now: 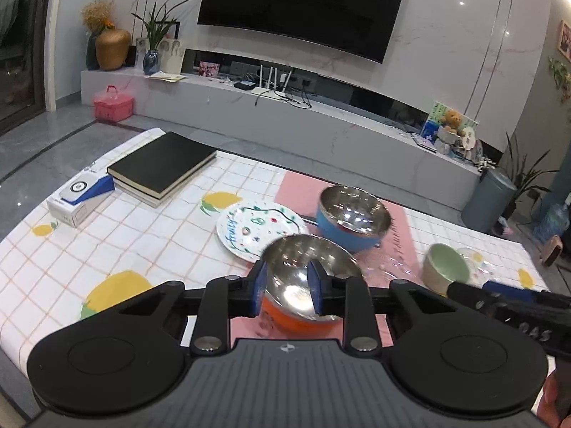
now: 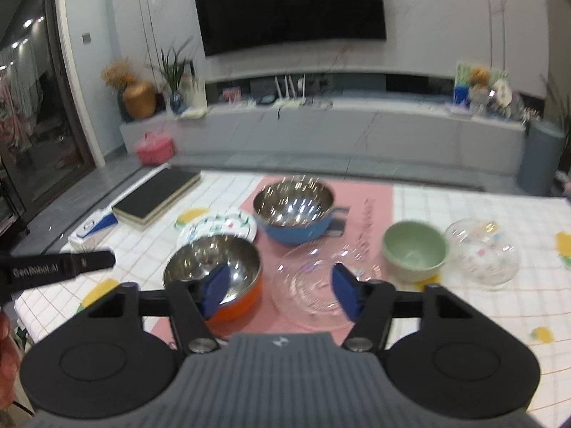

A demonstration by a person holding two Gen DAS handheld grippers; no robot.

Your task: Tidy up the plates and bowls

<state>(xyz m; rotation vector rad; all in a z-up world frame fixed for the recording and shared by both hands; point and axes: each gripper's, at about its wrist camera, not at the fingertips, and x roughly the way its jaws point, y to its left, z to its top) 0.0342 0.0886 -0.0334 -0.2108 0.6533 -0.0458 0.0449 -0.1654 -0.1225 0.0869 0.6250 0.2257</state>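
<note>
So nearest the cameras, two grippers are working over the table [image 1: 150, 242], one per hand. The left gripper [image 1: 287, 290] is straddling the near rim of the orange bowl [image 1: 303, 317]: one blue pad outside the wall, one inside, jaws narrowed but whether the pads are actually pressing is hard to tell. The right gripper [image 2: 280, 290] is hanging with jaws apart over the clear glass plate [image 2: 321, 285], nothing pinched between them. That plate is so see-through on the pink mat [image 2: 360, 207] that its edge is barely readable, and the right view is blurring everything.

Counting dishes: three bowls with steel or plain insides. That's the orange one near-left, a blue bowl [image 2: 294, 214] farther back on the mat, and a green bowl [image 2: 414, 253] to the right. Then two clear glass pieces, the plate and a glass bowl [image 2: 481, 251] sitting far right, just beside the green one. One painted white plate [image 1: 258, 230] is lying left of the blue bowl, partly hidden behind the orange bowl.

Farther left, two stacked black books [image 1: 162, 167] and one white-and-blue box [image 1: 80, 194] are sitting near the table's far-left edge.

At the back, one TV [image 1: 303, 7] is hanging, its top cut off.
</note>
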